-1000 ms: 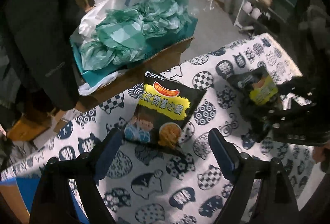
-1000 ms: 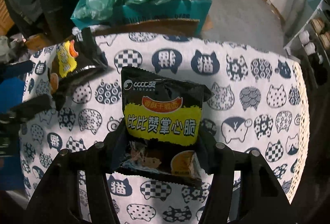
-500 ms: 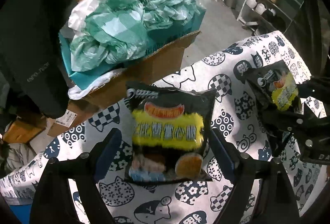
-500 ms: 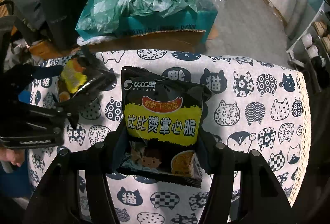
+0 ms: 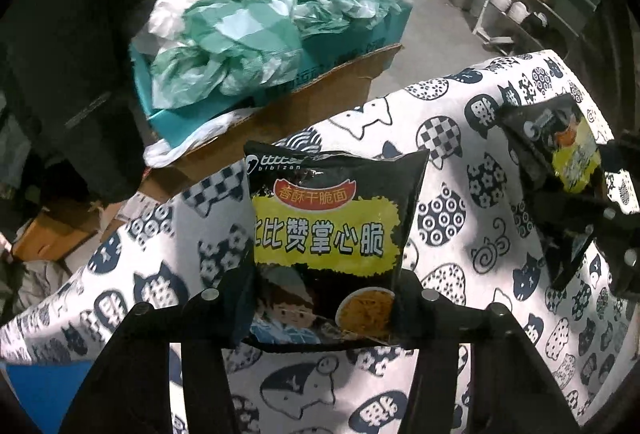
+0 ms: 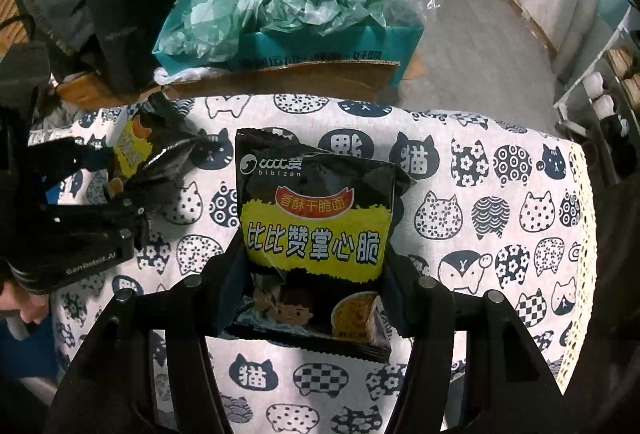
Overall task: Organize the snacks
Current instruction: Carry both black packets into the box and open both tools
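Left wrist view showed a desk covered by a white cloth printed with dark blue cat faces (image 5: 460,138), filling most of the frame. Beyond its far edge sat an open brown cardboard box stuffed with crumpled teal and white plastic bags (image 5: 272,34). Closer in, the left tongs (image 5: 322,308) were closed on the lower edges of a black and yellow crinkly snack packet with Chinese lettering (image 5: 328,230), which stood upright just above the cloth. In the right wrist view, the right tongs (image 6: 310,296) gripped a second, matching black and yellow snack packet (image 6: 314,230) in the same way, also held upright over the cloth. Each view showed the other tongs and packet off to one side, the two packets well apart.

Both packets appeared to be picked up, but no tray or container for them was visible, so the placing seemed not yet done. No other loose snacks were visible.
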Tool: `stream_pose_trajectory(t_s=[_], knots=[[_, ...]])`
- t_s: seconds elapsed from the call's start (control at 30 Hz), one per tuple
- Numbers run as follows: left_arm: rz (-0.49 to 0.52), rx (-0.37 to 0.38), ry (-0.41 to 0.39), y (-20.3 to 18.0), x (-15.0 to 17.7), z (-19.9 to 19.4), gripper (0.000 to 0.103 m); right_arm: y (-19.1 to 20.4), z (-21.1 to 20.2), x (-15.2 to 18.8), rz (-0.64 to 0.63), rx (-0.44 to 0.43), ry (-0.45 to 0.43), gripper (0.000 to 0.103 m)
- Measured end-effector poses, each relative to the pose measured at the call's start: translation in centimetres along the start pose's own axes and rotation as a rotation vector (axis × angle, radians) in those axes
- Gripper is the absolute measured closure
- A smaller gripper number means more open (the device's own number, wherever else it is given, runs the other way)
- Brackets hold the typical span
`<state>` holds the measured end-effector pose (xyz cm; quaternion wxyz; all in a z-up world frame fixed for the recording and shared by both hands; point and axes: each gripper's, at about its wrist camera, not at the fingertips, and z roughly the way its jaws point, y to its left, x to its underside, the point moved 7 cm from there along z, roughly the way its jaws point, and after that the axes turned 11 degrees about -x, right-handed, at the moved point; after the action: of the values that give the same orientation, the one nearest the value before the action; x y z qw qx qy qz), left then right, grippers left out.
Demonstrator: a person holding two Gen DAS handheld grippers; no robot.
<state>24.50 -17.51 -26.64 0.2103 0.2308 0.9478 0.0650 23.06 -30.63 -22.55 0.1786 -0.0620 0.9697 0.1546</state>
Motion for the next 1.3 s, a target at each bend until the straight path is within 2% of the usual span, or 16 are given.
stream_pose_trajectory(t_s=[0.37,0.7,1.17,1.3], knots=[[-0.11,-0.004,-0.009,1.8,3.3,-4.6,0.048,2.6,-2.6,0.5,-0.049,-0.007,-0.028,0.044],[-0.162,-0.013,-0.019,3.1,6.2,-10.0,0.048,6.6,-5.6,1.1,-0.101,-0.05,-0.058,0.044],[-0.208,-0.055,-0.088,6.5,10.3,-17.4,0.048,12.8,-8.5,1.7,-0.189,-0.106,-0.084,0.044],[-0.254,-0.054,-0.1,8.1,11.7,-18.9,0.048,14.5,-9.0,2.0,-0.219,-0.117,-0.087,0.044]])
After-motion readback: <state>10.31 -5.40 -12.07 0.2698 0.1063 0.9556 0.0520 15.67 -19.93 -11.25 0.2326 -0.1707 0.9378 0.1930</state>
